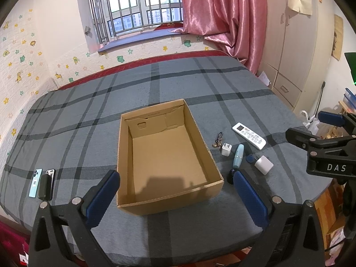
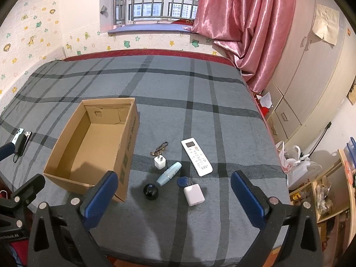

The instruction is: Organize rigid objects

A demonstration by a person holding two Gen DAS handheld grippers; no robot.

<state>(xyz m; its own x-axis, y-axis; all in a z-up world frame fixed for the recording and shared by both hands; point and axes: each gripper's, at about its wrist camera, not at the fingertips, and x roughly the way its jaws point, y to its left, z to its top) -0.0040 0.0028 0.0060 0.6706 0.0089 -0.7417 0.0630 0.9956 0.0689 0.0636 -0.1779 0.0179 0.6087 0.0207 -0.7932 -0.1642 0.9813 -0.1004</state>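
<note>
Nothing looks put away yet — the cardboard box [image 1: 164,155] sits empty just ahead of the wide, empty left claw [image 1: 175,191], and the remote [image 2: 196,156], chargers, blue tube [image 2: 169,173] and black ball [image 2: 150,191] lie on the bed before the wide, empty right claw [image 2: 173,191].

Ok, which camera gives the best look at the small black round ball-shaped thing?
The right wrist view: the small black round object lies in full sight beside the cardboard box. In the left wrist view a blue fingertip pad partly hides it.

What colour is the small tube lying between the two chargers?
Light blue tube, seen best in the right wrist view.
</note>
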